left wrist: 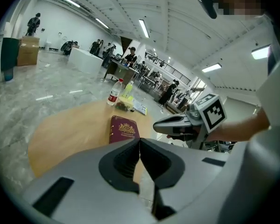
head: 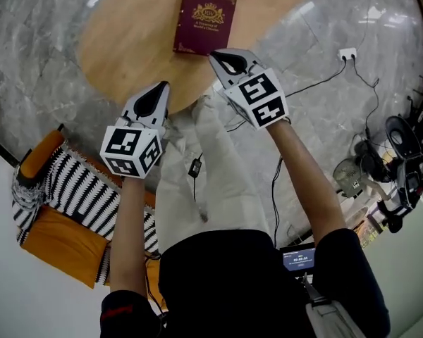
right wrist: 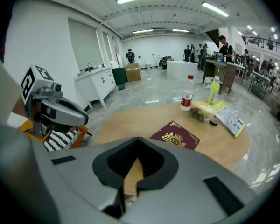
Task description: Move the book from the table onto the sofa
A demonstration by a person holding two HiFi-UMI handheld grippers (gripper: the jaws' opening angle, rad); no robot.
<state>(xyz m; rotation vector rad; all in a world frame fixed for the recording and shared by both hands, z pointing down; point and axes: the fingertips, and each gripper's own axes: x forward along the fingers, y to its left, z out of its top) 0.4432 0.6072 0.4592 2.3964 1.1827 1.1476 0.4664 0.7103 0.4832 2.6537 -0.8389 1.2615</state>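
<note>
From the head view, a maroon hardcover book (head: 204,21) lies flat and closed on the round pale-wood table (head: 120,48), near its front edge. The cover carries a gold crest with gold lettering beneath, too small to read. The left gripper (head: 162,89) and right gripper (head: 217,57) each bear a cube with black-and-white square markers. Both hover short of the book, the right one's tips just beside its near edge, though contact cannot be judged. At lower left stands an orange sofa (head: 60,245) draped with a black-and-white striped throw (head: 77,185). Only this view shows the white wall socket (head: 347,53) on the marble floor.

In the left gripper view, its jaws are pressed together tip to tip with nothing between them. The book (left wrist: 123,129) lies beyond them on the table, and the right gripper (left wrist: 158,125) reaches in from the right. Here a clear plastic bottle with a red label (left wrist: 114,93) appears at the table's far side; its print is unreadable.

In the right gripper view, these jaws are likewise closed and empty. The book (right wrist: 175,136) lies ahead and to the right. The left gripper (right wrist: 81,118) shows at left, above the striped throw (right wrist: 60,139).
</note>
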